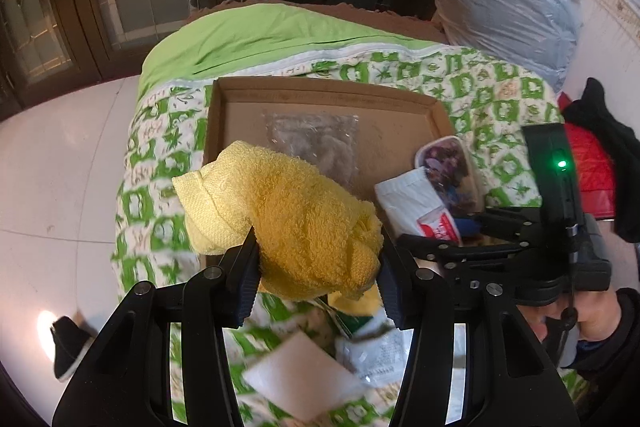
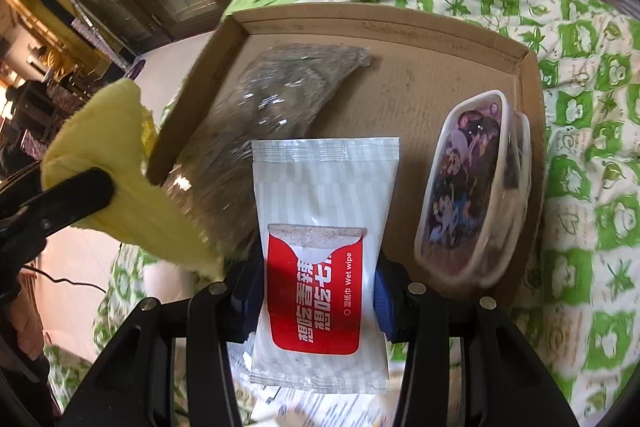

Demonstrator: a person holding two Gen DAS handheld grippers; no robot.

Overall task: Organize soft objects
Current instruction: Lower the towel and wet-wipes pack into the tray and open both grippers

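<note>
left hand-held gripper (image 1: 318, 267) clamps yellow towel (image 1: 288, 219) | right hand-held gripper (image 2: 316, 291) clamps wet wipe pack (image 2: 324, 247)

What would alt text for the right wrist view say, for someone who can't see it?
A gripper clamps a white and red wet wipe pack over a shallow cardboard box on a green patterned quilt. In the box lie a clear plastic bag and a cartoon-printed case; at left, another gripper holds a yellow towel.
</note>
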